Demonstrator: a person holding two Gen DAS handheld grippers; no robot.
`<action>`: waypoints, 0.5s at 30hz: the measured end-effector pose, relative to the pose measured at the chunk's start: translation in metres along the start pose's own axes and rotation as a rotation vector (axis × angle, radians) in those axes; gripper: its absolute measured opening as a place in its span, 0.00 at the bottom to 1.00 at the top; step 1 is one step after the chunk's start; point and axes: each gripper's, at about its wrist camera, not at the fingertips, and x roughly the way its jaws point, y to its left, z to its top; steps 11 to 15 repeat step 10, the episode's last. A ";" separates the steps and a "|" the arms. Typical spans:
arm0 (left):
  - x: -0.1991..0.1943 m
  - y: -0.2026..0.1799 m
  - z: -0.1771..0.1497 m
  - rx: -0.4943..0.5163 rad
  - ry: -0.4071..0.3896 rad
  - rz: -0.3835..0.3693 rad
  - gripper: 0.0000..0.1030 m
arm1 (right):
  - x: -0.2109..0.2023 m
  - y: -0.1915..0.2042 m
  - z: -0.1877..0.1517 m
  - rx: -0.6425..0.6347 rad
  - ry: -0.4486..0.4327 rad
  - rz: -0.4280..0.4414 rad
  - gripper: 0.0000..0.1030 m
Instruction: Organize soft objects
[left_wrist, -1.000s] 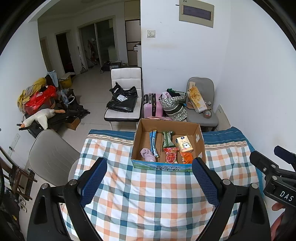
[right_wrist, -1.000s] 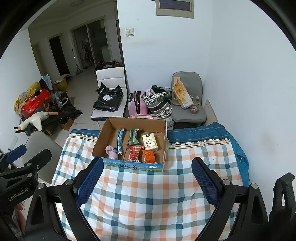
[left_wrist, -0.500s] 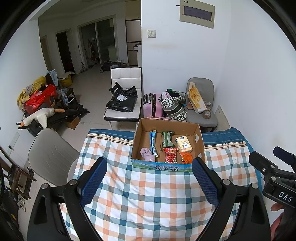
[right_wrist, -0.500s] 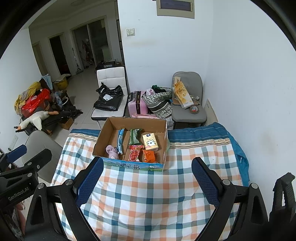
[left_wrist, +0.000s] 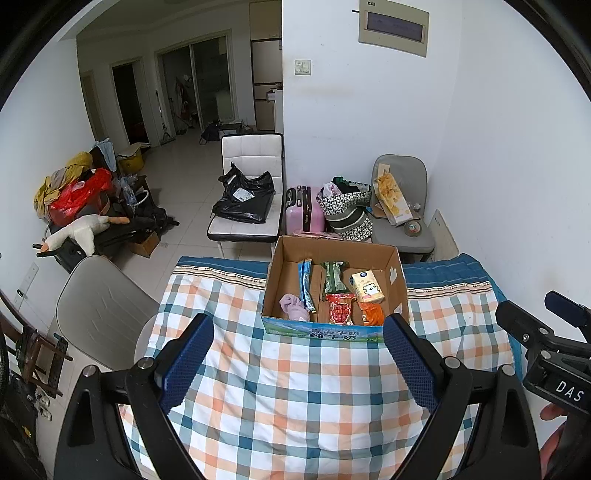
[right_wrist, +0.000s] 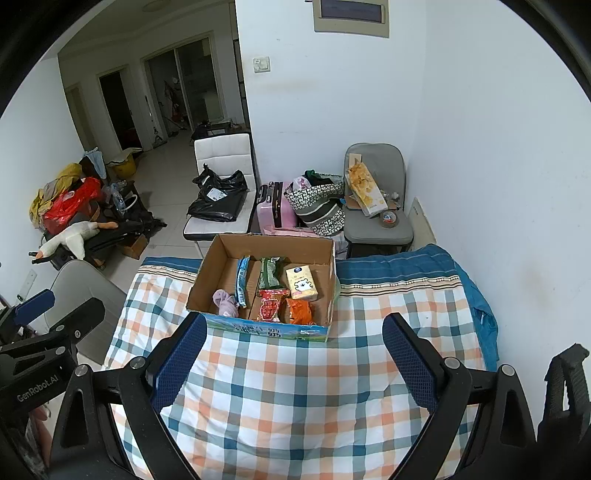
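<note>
Because the cardboard box (left_wrist: 334, 295) sits at the far end of the checked surface (left_wrist: 295, 387), straight ahead of both grippers and well apart from them, we judge the coming move to be a forward reach. Our left gripper (left_wrist: 297, 363) is spread wide and holds nothing; our right gripper (right_wrist: 293, 363) is likewise spread and empty. The box lies slightly right of centre for the left gripper and left of centre for the right one, so neither is clearly nearer. Inside, the lilac cloth (left_wrist: 293, 308) is bunched in the near left corner with no clear axis. The blue packet (left_wrist: 306, 286), green packet (left_wrist: 334, 278) and tissue pack (left_wrist: 365, 288) run lengthwise away from us.
</note>
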 end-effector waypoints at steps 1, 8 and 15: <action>0.000 0.002 -0.001 0.000 0.000 0.001 0.91 | 0.000 0.000 0.001 0.000 0.000 0.000 0.95; 0.000 0.002 -0.001 -0.001 0.000 0.001 0.91 | 0.000 0.000 0.000 -0.001 -0.001 0.000 0.95; -0.001 0.002 -0.001 -0.003 -0.001 0.001 0.91 | 0.000 0.000 0.000 0.001 -0.001 0.002 0.95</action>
